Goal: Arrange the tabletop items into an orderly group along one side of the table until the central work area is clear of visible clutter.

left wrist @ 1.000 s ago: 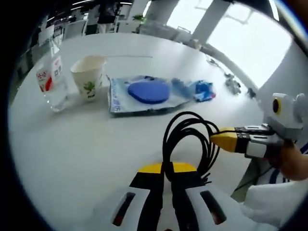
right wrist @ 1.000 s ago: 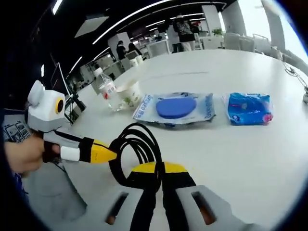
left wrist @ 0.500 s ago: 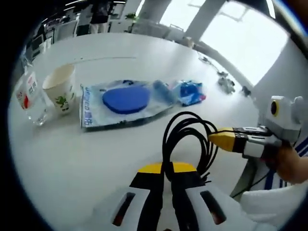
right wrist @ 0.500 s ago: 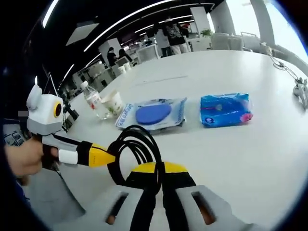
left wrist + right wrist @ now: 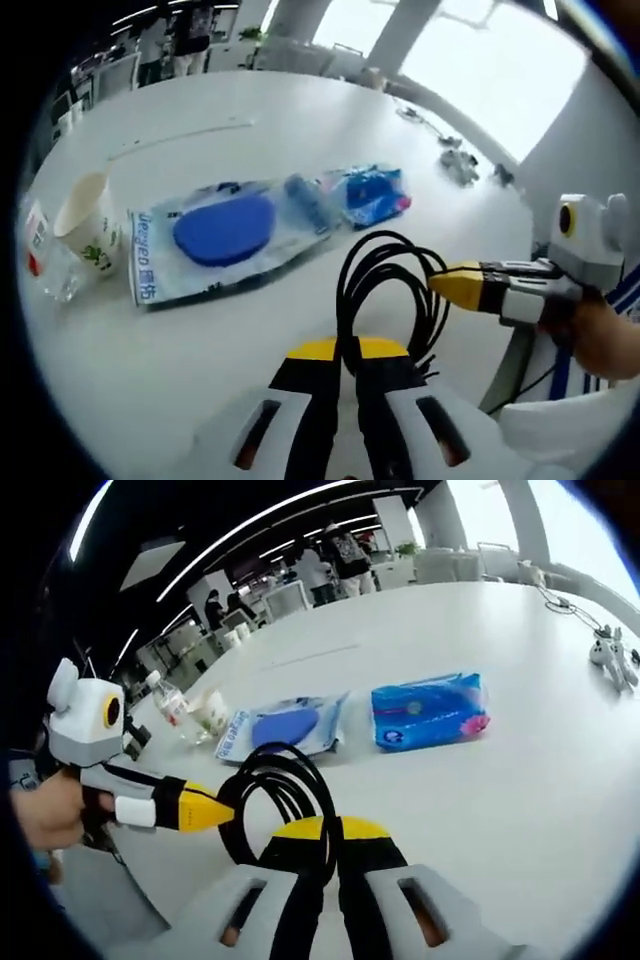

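A coiled black cable (image 5: 385, 290) hangs between both grippers above the near table edge. My left gripper (image 5: 340, 350) is shut on its lower loop, and my right gripper (image 5: 455, 287) comes in from the right with its yellow tip at the coil. In the right gripper view my right gripper (image 5: 335, 832) is shut on the cable (image 5: 285, 790), with the left gripper (image 5: 205, 810) at its left. On the white table lie a clear packet holding a blue disc (image 5: 215, 235) (image 5: 285, 727) and a blue tissue pack (image 5: 370, 195) (image 5: 428, 712).
A paper cup (image 5: 85, 220) (image 5: 212, 712) and a water bottle (image 5: 40, 260) (image 5: 172, 705) stand left of the packet. A small white object (image 5: 610, 650) and a thin cord (image 5: 560, 605) lie at the far right. Chairs, desks and people fill the room behind.
Both cameras have swung, so the table items sit further left in each view and look smaller in the right one. Both grippers still hold the cable the same way.
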`<state>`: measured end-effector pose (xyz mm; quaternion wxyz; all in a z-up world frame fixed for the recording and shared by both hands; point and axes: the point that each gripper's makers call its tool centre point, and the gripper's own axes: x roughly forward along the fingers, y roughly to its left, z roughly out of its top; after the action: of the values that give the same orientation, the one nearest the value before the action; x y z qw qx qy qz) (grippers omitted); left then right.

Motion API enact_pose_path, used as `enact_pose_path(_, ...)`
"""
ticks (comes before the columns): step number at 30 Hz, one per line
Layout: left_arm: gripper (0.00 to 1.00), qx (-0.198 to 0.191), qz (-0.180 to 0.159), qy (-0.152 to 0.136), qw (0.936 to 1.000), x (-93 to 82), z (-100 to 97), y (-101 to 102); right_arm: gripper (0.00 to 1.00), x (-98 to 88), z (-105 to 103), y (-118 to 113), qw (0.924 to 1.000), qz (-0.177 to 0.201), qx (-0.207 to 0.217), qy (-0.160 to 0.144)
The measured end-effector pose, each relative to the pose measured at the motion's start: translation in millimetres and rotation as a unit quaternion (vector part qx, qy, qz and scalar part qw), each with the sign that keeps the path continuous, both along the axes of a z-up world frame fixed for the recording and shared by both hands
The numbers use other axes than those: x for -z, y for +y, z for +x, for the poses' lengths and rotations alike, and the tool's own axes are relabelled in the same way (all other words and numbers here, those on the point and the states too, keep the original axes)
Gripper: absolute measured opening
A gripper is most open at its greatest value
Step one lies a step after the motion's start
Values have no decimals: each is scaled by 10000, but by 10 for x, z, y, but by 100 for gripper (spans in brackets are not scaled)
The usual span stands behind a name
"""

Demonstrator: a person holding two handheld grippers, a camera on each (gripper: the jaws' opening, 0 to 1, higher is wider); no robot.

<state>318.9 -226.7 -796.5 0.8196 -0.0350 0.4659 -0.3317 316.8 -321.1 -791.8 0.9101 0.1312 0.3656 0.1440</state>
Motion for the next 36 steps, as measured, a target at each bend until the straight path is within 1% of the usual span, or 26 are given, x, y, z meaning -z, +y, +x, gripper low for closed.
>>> enact_pose_path(3,0,7,-42,34,10000,-6,34,-79,0,14,18,-88,9999,39,109,21)
enact_pose_path(7,0,86,3,19,10000,-4,63,-162,0,22,43,-171,9999,28,161,27)
enact_pose_path(17,0,170,66,86,9998,63,160,-362,0,89,117,-365,9998,3,189,103)
enact_pose_path(21,0,209,138,117,9996,115,188,-406,0,137,143,-403,9997,2,178,173)
enact_pose_path(28,0,252,334,232,9989,217,243,-412,0,274,189,-415,9994,91,114,320)
enact_pose_path(36,0,259,417,309,9983,291,325,-507,0,379,273,-512,9986,211,190,454)
